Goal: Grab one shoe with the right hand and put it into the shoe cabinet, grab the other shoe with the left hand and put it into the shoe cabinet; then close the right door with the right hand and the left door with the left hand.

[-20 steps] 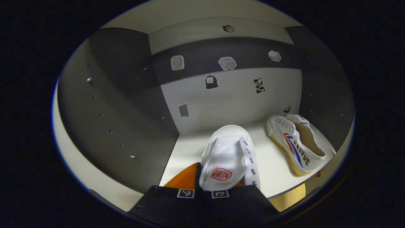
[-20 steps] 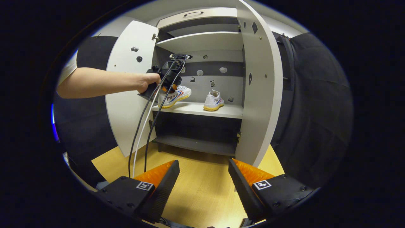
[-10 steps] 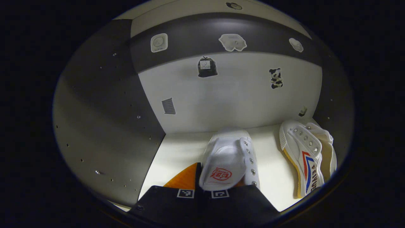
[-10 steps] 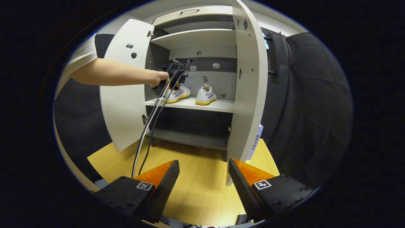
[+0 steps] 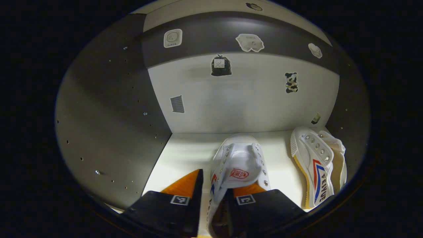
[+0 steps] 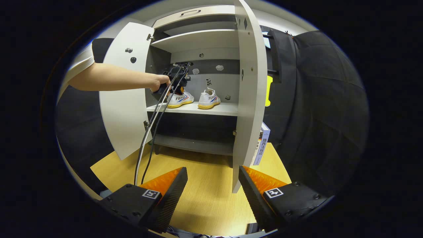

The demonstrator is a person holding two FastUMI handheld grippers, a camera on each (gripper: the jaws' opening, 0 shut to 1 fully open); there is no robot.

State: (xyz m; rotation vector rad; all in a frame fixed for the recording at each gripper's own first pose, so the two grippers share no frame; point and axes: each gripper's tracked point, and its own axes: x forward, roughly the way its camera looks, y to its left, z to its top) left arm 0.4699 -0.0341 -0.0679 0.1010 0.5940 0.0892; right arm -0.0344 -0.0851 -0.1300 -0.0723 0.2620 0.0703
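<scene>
right shoe (image 5: 319, 168) side: "feiyue" | tongs: square coded tags

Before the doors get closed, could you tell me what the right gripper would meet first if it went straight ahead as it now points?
Probably the right door's front edge, or the shelves just left of it; the right gripper hangs open over bare wooden floor. Depth is unclear.
</scene>
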